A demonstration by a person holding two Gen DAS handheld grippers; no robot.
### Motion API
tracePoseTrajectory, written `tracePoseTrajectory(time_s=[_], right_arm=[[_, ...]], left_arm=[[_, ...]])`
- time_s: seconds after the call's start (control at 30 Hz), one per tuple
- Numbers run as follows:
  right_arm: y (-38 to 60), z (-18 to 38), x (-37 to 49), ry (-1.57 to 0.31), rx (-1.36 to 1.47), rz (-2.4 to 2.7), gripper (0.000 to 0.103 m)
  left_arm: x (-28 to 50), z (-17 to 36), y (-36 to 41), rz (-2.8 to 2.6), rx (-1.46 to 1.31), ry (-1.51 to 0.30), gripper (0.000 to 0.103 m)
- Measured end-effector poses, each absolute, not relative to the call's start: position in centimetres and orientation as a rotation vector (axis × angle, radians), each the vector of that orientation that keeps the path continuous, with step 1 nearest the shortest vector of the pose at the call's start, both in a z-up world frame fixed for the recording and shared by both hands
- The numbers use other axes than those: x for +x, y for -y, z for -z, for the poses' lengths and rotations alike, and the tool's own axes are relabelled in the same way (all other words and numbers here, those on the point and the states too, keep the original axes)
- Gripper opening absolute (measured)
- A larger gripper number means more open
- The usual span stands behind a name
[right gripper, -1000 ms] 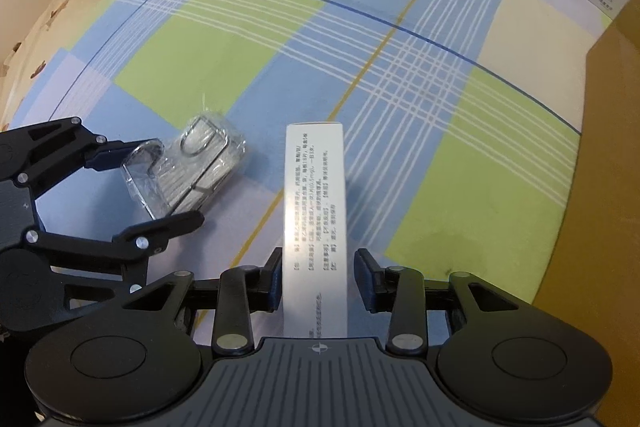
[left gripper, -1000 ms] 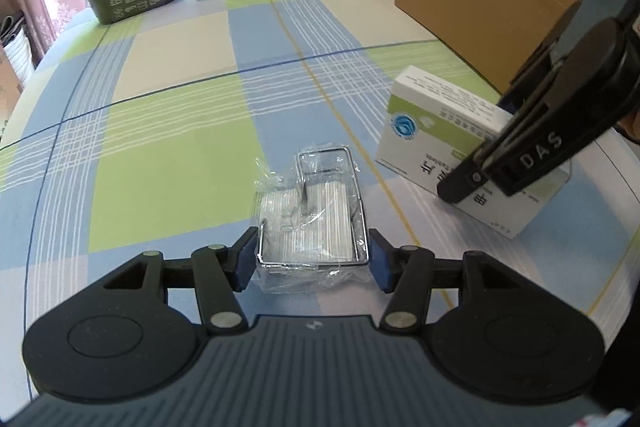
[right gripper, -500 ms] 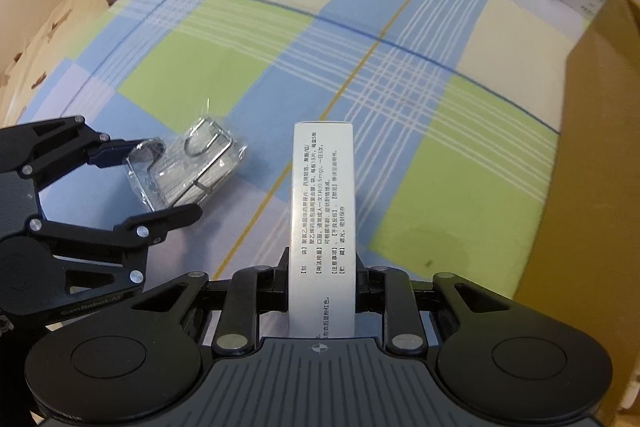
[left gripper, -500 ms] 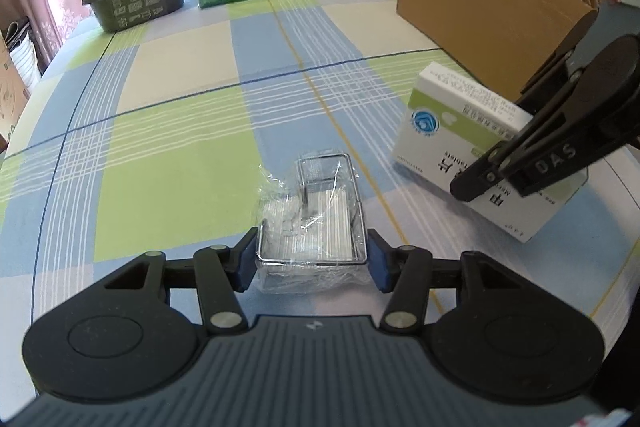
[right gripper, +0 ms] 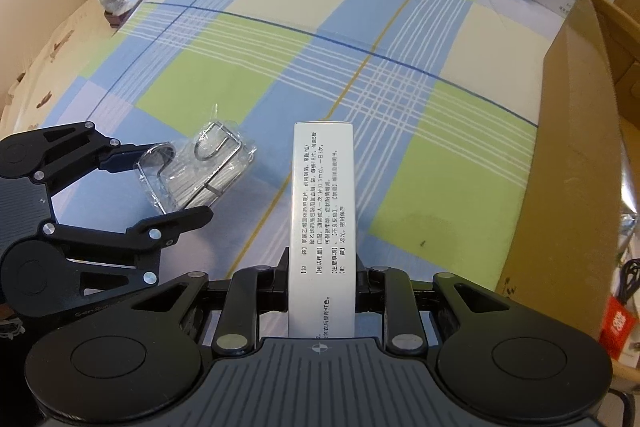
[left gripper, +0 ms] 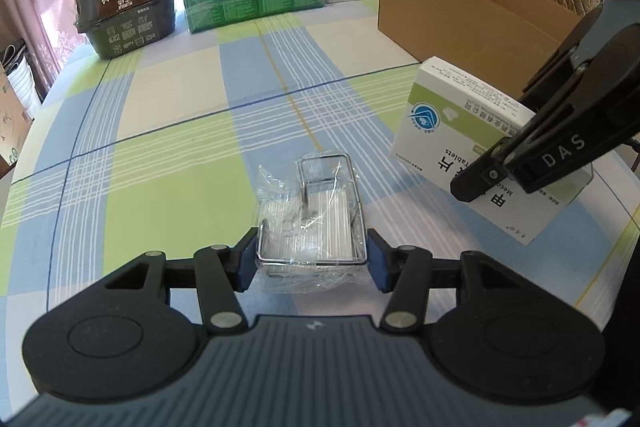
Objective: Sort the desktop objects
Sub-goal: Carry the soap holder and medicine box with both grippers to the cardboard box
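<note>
Now each tongs clamps one item: left tongs [left gripper: 311,259] one wrapped wire rack [left gripper: 316,211], right tongs [right gripper: 322,287] one medicine box [right gripper: 322,211].

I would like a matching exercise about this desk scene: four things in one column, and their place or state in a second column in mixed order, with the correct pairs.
Things
1. white medicine box
2. wire rack in clear plastic wrap
3. open cardboard box
4. dark food container

Places or states
A. stands at the far left of the table
B. clamped in the right hand-held gripper
C. between the fingers of the left hand-held gripper
D. stands on the right side of the table

Pairs: 1-B, 2-C, 3-D, 4-A
</note>
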State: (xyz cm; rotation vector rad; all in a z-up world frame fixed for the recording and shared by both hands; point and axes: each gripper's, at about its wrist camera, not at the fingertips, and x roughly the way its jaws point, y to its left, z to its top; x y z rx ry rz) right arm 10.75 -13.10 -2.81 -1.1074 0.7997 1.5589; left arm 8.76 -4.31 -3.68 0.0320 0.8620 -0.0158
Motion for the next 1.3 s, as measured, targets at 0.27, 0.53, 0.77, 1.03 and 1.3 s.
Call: tracePoseTrajectory(time_s=[0.27, 0.53, 0.77, 1.03, 1.3], right_arm=[[14.4, 1.2, 10.9, -0.789, -1.064, -1.561, 0.021], [15.6, -2.4, 10.7, -0.748, -1.03, -1.573, 0.021], [16.9, -6.9, 11.9, -0.707, -0.958, -1.575, 0.021], [18.5, -11.9, 16.1, -0.684, -0.876, -1.531, 0.021], [18.7, -16.1, 23.3, -0.663, -0.808, -1.429, 0.021]], left_arm=[[8.1, 3.0, 5.3, 0.031, 0.037, -0.861, 0.049], [7.8, 0.9, 6.1, 0.035, 0.048, -0.834, 0.049], [7.3, -1.6, 7.3, 0.03, 0.032, -0.802, 0.049], [8.1, -6.0, 10.6, 0.051, 0.048, -0.752, 0.049], [11.9, -9.2, 16.4, 0.126, 0.054, -0.701, 0.049]])
